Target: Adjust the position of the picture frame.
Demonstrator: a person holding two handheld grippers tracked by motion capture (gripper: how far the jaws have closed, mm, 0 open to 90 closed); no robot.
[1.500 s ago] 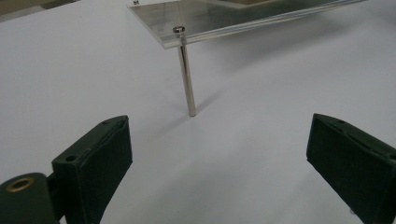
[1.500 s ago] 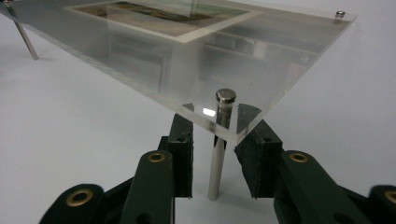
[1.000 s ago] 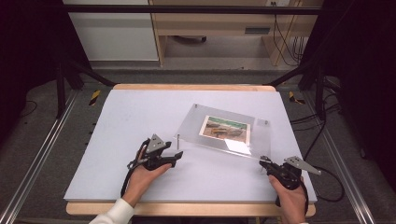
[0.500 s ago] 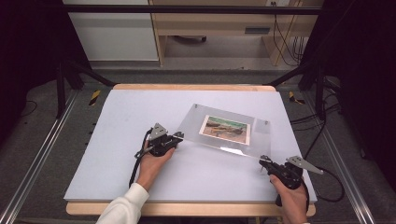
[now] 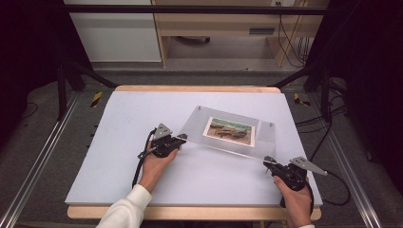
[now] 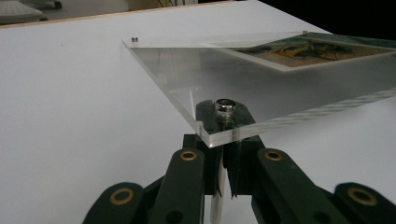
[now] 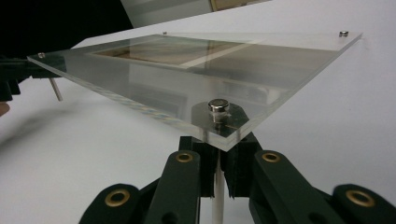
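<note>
Two grippers hold one clear acrylic photo frame (image 5: 228,132) over the white table (image 5: 114,142) in the high view. Left gripper (image 5: 182,138) is at the frame's near-left corner, right gripper (image 5: 267,161) at its near-right corner; near edge looks lifted, far edge low toward the table. A landscape print (image 5: 229,131) sits inside the panel. A hand and white sleeve (image 5: 124,211) come in bottom left.

Left gripper view: jaws have just been closing and now pinch narrow on a thin pin (image 6: 219,189) under the frame corner (image 6: 212,135), right below a silver standoff bolt (image 6: 225,106). Panel slants away, clear of the table here.

Right gripper view: jaws narrow, clamped on a white pin (image 7: 217,186) beneath the other near corner, silver bolt (image 7: 218,106) just above. Left gripper (image 7: 16,70) seen far off at the opposite corner.
</note>
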